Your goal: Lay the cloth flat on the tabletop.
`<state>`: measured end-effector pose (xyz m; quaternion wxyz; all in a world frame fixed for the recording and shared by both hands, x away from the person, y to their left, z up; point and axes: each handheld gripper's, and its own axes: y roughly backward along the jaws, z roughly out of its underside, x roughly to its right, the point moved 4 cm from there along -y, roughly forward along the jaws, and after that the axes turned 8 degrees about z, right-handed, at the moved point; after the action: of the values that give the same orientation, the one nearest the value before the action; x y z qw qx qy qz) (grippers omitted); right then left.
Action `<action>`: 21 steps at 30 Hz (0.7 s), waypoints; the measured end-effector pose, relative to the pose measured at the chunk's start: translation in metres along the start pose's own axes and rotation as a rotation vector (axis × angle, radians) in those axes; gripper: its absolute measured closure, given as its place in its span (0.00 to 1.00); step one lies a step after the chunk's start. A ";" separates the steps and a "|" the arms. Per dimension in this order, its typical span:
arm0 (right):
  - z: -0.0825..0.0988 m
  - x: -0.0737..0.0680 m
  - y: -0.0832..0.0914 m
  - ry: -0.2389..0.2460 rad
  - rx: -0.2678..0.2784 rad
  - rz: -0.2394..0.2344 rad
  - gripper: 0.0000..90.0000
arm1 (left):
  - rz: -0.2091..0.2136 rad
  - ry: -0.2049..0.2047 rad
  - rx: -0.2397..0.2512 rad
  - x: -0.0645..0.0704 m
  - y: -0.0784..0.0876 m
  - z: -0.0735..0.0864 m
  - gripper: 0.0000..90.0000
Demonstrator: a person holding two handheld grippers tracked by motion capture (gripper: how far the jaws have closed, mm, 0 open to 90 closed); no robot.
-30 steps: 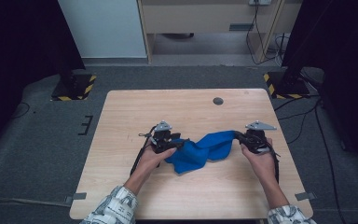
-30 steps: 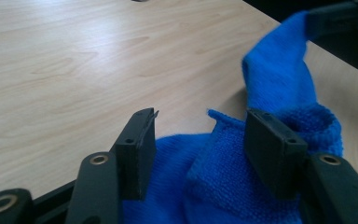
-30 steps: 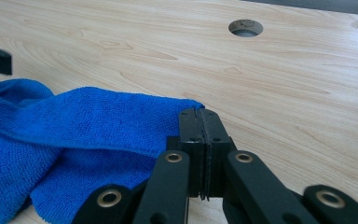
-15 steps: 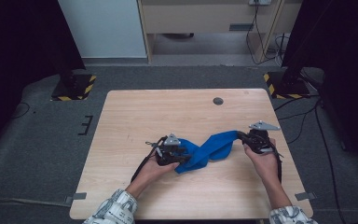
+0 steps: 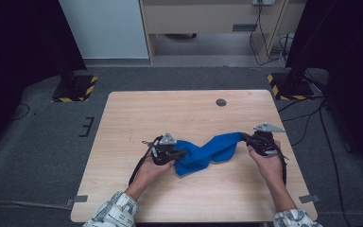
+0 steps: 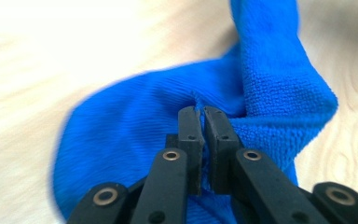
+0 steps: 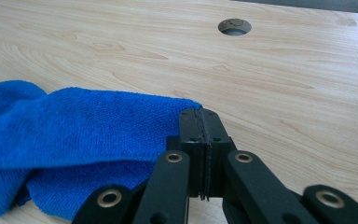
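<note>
Wooden counter, square-ish, all four edges in the high view. Far half bare apart from a round cable hole near the far edge, right of centre. Bare wood also left of the left hand and along the near edge between the forearms. Right tongs sit close to the right edge, little room on that side. Grey floor all round, two yellow-black striped stand bases at the far corners.

Blue cloth lies on the near-middle of the counter, stretched between the two hands. Long axis runs roughly left to right, tilted: right end farther from the person, left end nearer. It is twisted mid-span, bunched and wider at the left, narrower toward the right.

Left tongs: jaws have just been closing and are now clenched on a fold of the cloth's left end; in the left gripper view a thin slit shows between the pads with fabric pinched in it.

Right tongs: jaws pressed together, gripping the right corner of the cloth, the cloth edge running into the pads in the right gripper view.
</note>
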<state>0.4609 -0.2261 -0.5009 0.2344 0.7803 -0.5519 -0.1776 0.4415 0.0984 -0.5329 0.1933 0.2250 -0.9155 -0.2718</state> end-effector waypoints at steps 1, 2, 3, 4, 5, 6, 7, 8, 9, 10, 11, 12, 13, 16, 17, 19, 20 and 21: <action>0.000 0.000 0.000 -0.001 -0.001 0.000 1.00 | 0.000 0.000 0.000 0.000 0.000 0.000 0.96; 0.000 0.000 0.000 -0.003 -0.003 -0.002 1.00 | -0.035 0.017 0.029 -0.007 0.007 -0.001 0.96; 0.000 -0.001 0.000 -0.002 -0.002 -0.003 1.00 | -0.055 0.024 0.046 -0.011 0.011 -0.002 0.96; 0.000 -0.001 0.000 0.000 -0.003 -0.003 1.00 | -0.073 0.038 0.067 -0.015 0.015 -0.002 0.96; 0.000 -0.002 0.001 -0.004 -0.001 -0.006 1.00 | -0.087 0.052 0.094 -0.018 0.020 -0.004 0.96; -0.001 -0.002 0.001 -0.004 0.001 -0.009 1.00 | -0.100 0.060 0.120 -0.021 0.025 -0.004 0.96; -0.001 -0.002 0.002 -0.005 0.004 -0.013 1.00 | -0.113 0.067 0.142 -0.024 0.029 -0.005 0.96; -0.002 -0.003 0.003 -0.008 0.006 -0.017 1.00 | -0.123 0.074 0.163 -0.026 0.033 -0.006 0.96; -0.002 -0.003 0.003 -0.010 0.008 -0.017 1.00 | -0.134 0.076 0.183 -0.028 0.037 -0.007 0.97; -0.003 -0.003 0.004 -0.014 0.010 -0.020 1.00 | -0.142 0.080 0.201 -0.030 0.041 -0.008 0.97; -0.003 -0.003 0.004 -0.014 0.013 -0.024 1.00 | -0.153 0.084 0.218 -0.031 0.044 -0.009 0.97; -0.003 -0.004 0.005 -0.020 0.016 -0.031 1.00 | -0.158 0.089 0.236 -0.032 0.047 -0.010 0.97; -0.004 -0.004 0.006 -0.024 0.022 -0.037 1.00 | -0.163 0.088 0.251 -0.033 0.050 -0.011 0.97; -0.007 -0.006 0.011 -0.028 0.035 -0.052 1.00 | -0.174 0.084 0.273 -0.033 0.054 -0.013 0.97; -0.009 -0.007 0.013 -0.029 0.040 -0.059 1.00 | -0.185 0.078 0.294 -0.033 0.058 -0.015 0.97; -0.011 -0.007 0.016 -0.028 0.050 -0.063 1.00 | -0.191 0.072 0.319 -0.031 0.062 -0.017 0.97; -0.012 -0.007 0.017 -0.030 0.056 -0.065 1.00 | -0.197 0.065 0.326 -0.031 0.064 -0.019 0.97; -0.012 -0.007 0.019 -0.027 0.061 -0.066 1.00 | -0.200 0.064 0.337 -0.030 0.065 -0.020 0.97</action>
<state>0.4506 -0.2229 -0.4803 0.1970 0.8023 -0.5343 -0.1789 0.4556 0.1547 -0.4863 0.1538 0.3524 -0.9145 -0.1256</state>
